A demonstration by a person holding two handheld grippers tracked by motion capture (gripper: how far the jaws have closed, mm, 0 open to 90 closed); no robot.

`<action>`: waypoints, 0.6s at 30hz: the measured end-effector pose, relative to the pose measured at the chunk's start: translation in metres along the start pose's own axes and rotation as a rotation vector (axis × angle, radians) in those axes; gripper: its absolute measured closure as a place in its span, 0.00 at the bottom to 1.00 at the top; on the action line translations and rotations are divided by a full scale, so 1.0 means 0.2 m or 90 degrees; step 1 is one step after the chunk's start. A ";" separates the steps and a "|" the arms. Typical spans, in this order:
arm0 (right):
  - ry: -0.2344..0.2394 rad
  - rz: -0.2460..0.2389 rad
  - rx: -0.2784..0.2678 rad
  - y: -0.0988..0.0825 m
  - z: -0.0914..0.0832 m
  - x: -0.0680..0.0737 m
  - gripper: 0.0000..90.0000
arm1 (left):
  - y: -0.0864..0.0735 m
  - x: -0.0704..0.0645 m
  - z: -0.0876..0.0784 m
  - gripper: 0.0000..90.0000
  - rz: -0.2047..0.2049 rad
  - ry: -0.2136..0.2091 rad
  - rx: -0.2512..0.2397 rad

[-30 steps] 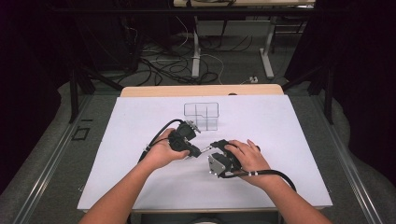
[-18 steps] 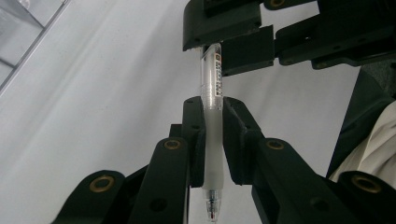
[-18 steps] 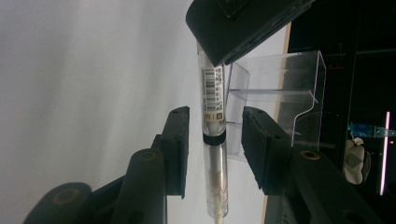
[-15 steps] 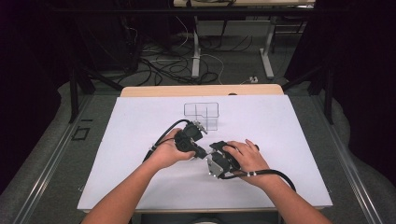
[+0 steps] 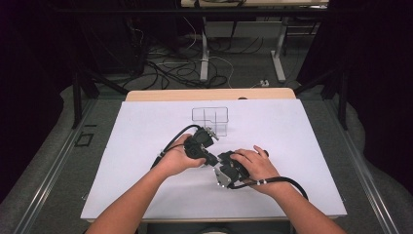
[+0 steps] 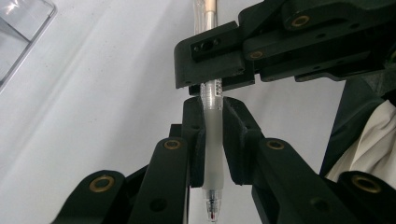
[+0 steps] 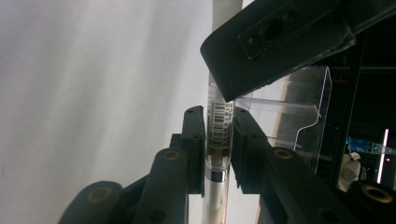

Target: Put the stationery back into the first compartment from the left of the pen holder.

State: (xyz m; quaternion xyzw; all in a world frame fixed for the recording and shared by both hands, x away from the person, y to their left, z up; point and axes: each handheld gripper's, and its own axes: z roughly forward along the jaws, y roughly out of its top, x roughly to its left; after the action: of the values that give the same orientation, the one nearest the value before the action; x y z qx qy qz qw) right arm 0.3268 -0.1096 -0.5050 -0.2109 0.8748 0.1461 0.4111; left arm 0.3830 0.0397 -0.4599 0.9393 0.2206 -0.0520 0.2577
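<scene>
We see a white table [image 5: 302, 146] reaching from the near edge toward a wooden strip at the far side, with dark floor and cables beyond it. A clear plastic organizer [image 5: 210, 120] with open compartments stands on the sheet a little left of centre, toward the far side; a corner of it also shows in the left gripper view [image 6: 18, 32], and its stepped walls in the right gripper view [image 7: 299, 121].

Just nearer than the organizer, our two hands meet at the middle of the table. The left hand [image 5: 176, 160] carries the left gripper [image 5: 210, 137], which lies closest to the organizer, and the right hand [image 5: 257, 165] carries the right gripper [image 5: 221, 158] beside it, the two black bodies touching or nearly so.

Between them runs one clear pen [image 6: 214, 126]. In the left gripper view, the left gripper's jaws are nearly closed and press on the pen's frosted grip, with the tip pointing toward the camera below them; the other gripper clamps the barrel farther up. In the right gripper view, the right gripper's jaws have just been closing and now pinch the barcoded part of the pen's barrel [image 7: 218, 126]. The pen is held off the table by both.
</scene>
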 end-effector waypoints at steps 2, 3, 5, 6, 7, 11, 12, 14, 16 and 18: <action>-0.009 0.002 0.005 0.00 0.00 0.01 0.87 | 0.00 0.00 0.00 0.89 0.001 0.001 0.000; 0.001 -0.002 0.004 0.00 0.00 0.00 0.87 | 0.00 0.00 0.00 0.88 0.004 0.002 0.001; 0.014 -0.004 0.013 0.01 0.00 0.00 0.88 | 0.00 0.00 0.00 0.88 0.006 0.003 0.001; 0.013 -0.004 0.013 0.01 0.00 0.00 0.88 | 0.00 0.00 0.00 0.88 0.005 0.003 -0.001; 0.011 -0.006 0.014 0.01 0.00 0.00 0.88 | 0.00 0.00 0.00 0.88 0.005 0.004 -0.001; -0.003 -0.014 0.013 0.00 0.00 -0.01 0.88 | 0.00 0.00 0.00 0.88 0.007 0.008 -0.006; -0.002 -0.011 0.015 0.00 0.00 -0.01 0.88 | -0.01 0.00 0.00 0.88 0.006 0.009 -0.014; 0.007 -0.009 0.021 0.00 0.00 -0.01 0.88 | -0.01 0.01 0.00 0.87 0.003 0.009 -0.013; -0.003 -0.010 0.012 0.00 0.01 -0.01 0.88 | -0.02 0.01 0.00 0.85 -0.004 0.011 -0.023; -0.002 -0.006 0.008 0.01 0.01 -0.01 0.88 | -0.03 0.02 -0.01 0.82 -0.006 0.012 -0.025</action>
State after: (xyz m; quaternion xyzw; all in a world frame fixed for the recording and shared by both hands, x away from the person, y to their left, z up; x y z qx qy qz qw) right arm 0.3283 -0.1071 -0.5054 -0.2123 0.8740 0.1386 0.4145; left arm 0.3848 0.0471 -0.4609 0.9333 0.2287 -0.0402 0.2740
